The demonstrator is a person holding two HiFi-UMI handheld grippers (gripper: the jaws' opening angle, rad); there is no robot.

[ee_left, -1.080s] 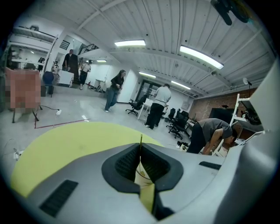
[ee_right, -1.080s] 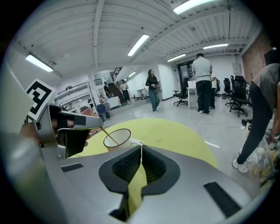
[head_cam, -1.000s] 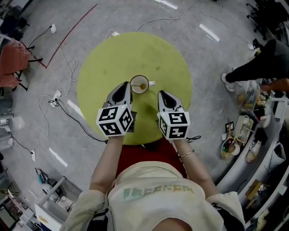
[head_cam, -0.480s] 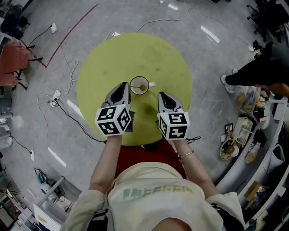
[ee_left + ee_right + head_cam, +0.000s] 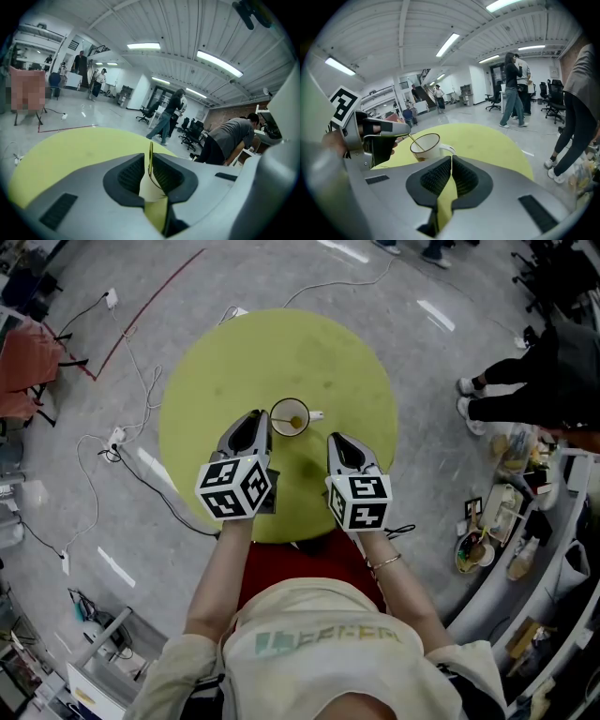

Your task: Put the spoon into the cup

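A cream cup (image 5: pixel 290 415) with a dark rim stands near the middle of the round yellow-green table (image 5: pixel 234 362). The gold spoon (image 5: pixel 297 420) has its bowl down inside the cup. Its thin handle (image 5: pixel 414 140) slants up to my left gripper (image 5: pixel 255 422), which is shut on it just left of the cup. In the left gripper view the handle (image 5: pixel 150 151) stands upright between the jaws, with the cup (image 5: pixel 149 190) showing in the gap below. My right gripper (image 5: pixel 338 439) hovers at the cup's near right, shut with nothing in it. The right gripper view shows the cup (image 5: pixel 427 147) just ahead.
Cables (image 5: pixel 141 381) trail over the grey floor left of the table. A person in dark clothes (image 5: pixel 525 381) stands at the right, by a cluttered curved counter (image 5: pixel 525 521). Office chairs and other people stand farther off in the room.
Both grippers, the cup and the spoon have stayed almost still. The person at the right edge has shifted position.
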